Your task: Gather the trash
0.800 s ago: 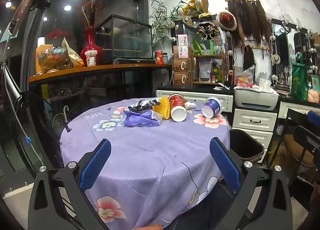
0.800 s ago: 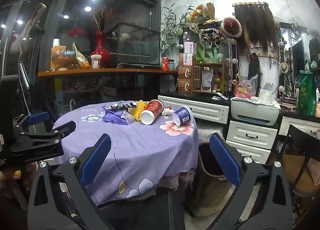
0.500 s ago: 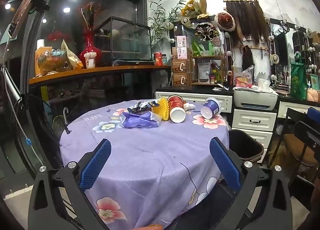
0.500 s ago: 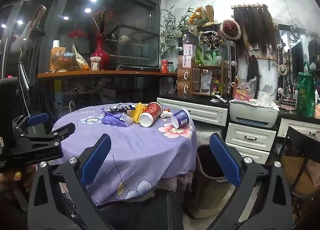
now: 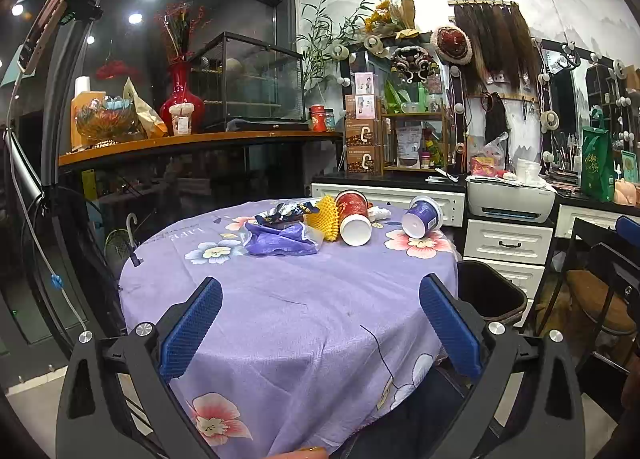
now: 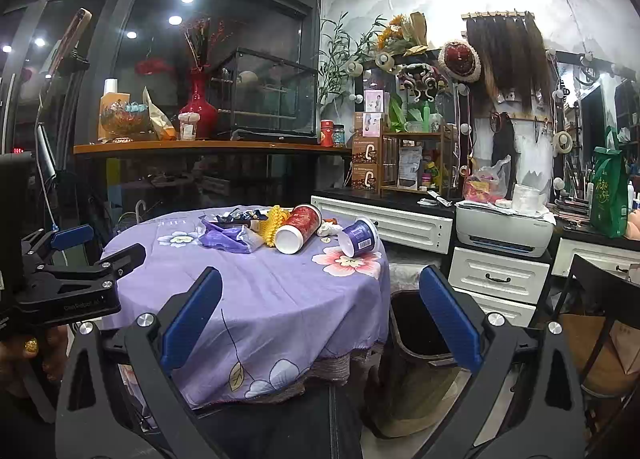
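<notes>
Two cups lie on their sides at the far edge of the round tabletop (image 5: pixel 280 319). The red cup (image 5: pixel 353 215) lies with its long side running far to near, its white open mouth facing us. The purple cup (image 5: pixel 422 216) tips its mouth toward us and left. Beside the red cup sit one yellow foam net (image 5: pixel 324 217), one purple bag (image 5: pixel 280 239) and one shiny wrapper (image 5: pixel 286 212). One dark bin (image 6: pixel 416 323) stands beside the table on the right. The left gripper (image 5: pixel 320 331) and right gripper (image 6: pixel 320 323) have fingers spread wide, holding nothing.
</notes>
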The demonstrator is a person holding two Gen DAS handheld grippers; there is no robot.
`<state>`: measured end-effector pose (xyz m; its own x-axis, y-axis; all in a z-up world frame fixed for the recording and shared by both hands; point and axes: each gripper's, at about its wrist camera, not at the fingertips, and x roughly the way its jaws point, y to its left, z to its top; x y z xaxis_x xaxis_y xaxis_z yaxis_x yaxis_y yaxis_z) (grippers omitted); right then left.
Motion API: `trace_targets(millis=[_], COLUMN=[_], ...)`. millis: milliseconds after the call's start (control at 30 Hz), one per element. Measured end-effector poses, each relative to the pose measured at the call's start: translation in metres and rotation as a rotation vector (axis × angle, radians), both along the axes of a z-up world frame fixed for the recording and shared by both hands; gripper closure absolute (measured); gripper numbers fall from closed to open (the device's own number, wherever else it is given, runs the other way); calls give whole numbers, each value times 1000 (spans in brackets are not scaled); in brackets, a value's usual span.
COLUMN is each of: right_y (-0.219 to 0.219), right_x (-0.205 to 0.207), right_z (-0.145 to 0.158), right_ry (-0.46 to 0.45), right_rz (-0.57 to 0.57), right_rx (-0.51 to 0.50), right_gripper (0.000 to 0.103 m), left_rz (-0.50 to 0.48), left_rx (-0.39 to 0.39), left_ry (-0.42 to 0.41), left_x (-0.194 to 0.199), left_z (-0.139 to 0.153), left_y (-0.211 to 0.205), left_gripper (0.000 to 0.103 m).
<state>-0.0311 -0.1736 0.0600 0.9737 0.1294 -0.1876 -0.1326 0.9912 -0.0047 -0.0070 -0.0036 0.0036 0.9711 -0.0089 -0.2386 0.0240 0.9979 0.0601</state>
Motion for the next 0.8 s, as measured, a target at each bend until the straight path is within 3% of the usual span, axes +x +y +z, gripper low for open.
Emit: trace_targets(millis=[800], right_y=[3], right_x=[4], right_z=[-3], right_ry=[10], right_rz=[2], right_rx=[-11], right_gripper=[6], left_rz=[5], left_rx=[-24], left_ry=[10], left_x=[3], left_z=[-3], left_y=[8], left_gripper=[5])
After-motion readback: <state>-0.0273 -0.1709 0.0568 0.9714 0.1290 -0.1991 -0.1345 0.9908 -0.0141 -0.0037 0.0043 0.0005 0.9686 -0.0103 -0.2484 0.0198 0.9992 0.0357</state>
